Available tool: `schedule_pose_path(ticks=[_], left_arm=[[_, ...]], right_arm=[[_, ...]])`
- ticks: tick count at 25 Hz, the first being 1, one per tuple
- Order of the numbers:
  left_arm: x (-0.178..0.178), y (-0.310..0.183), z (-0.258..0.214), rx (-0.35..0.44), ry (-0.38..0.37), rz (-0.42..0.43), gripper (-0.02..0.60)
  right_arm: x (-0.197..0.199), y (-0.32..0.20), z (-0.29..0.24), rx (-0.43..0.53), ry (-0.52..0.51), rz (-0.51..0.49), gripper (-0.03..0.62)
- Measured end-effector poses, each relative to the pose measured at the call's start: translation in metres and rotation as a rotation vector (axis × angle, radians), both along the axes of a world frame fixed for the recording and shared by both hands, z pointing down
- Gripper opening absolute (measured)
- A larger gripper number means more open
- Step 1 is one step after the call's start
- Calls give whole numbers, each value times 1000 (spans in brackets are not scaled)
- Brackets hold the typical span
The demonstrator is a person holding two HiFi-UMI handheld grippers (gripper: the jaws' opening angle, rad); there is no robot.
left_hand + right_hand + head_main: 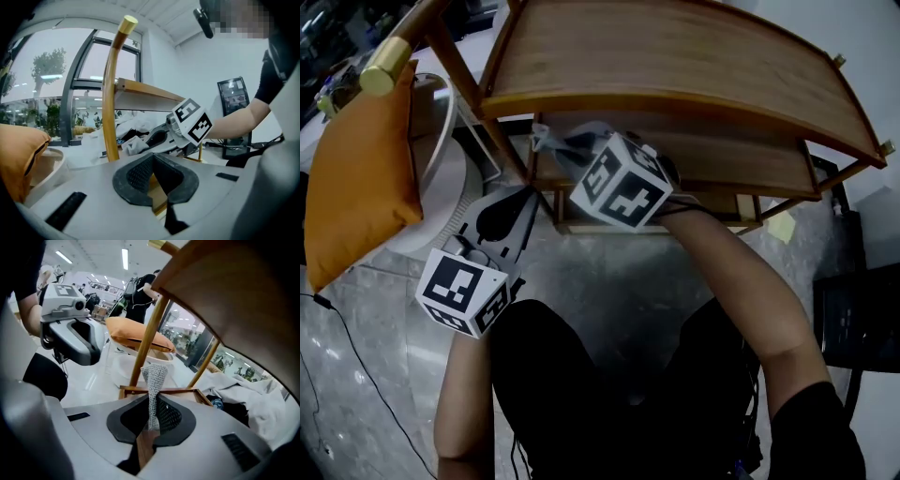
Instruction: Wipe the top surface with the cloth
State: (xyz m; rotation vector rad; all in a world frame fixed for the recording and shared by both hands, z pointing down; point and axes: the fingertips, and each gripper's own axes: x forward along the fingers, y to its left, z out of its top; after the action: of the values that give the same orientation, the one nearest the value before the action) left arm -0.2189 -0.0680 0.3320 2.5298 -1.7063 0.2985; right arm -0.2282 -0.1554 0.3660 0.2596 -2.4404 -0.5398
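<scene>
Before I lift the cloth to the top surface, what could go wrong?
The right gripper sits under the top surface, so a straight lift could hit its front edge. Its jaws pinch only a thin strip of the cloth, which may slip out while wiping.

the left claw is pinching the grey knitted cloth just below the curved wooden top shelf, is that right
Not quite: it is the right claw that pinches the grey knitted cloth, just below the curved wooden top shelf. The right gripper view shows the cloth standing up between its jaws; the left claw holds nothing.
</scene>
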Motion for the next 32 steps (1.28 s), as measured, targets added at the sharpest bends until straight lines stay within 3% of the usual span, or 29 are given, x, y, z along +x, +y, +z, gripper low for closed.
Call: schedule_pose_path(ticks=[4,12,17,23,32], left_arm=[[-19,19,2,3,27,-48,11],[-37,37,11,-2,43,-89,11],[-30,32,12,-1,41,-67,11],[-16,24,13,-9,35,-37,11],[8,14,15,-20,27,3,11]], right_arm=[[-35,3,20,-65,45,-14,34],[-55,-4,40,-42,136,-15,34],[-44,-10,50,-120,174,20,34],[-38,-15,53,-75,232,-6,34],[11,-39,54,-75,291,54,34]])
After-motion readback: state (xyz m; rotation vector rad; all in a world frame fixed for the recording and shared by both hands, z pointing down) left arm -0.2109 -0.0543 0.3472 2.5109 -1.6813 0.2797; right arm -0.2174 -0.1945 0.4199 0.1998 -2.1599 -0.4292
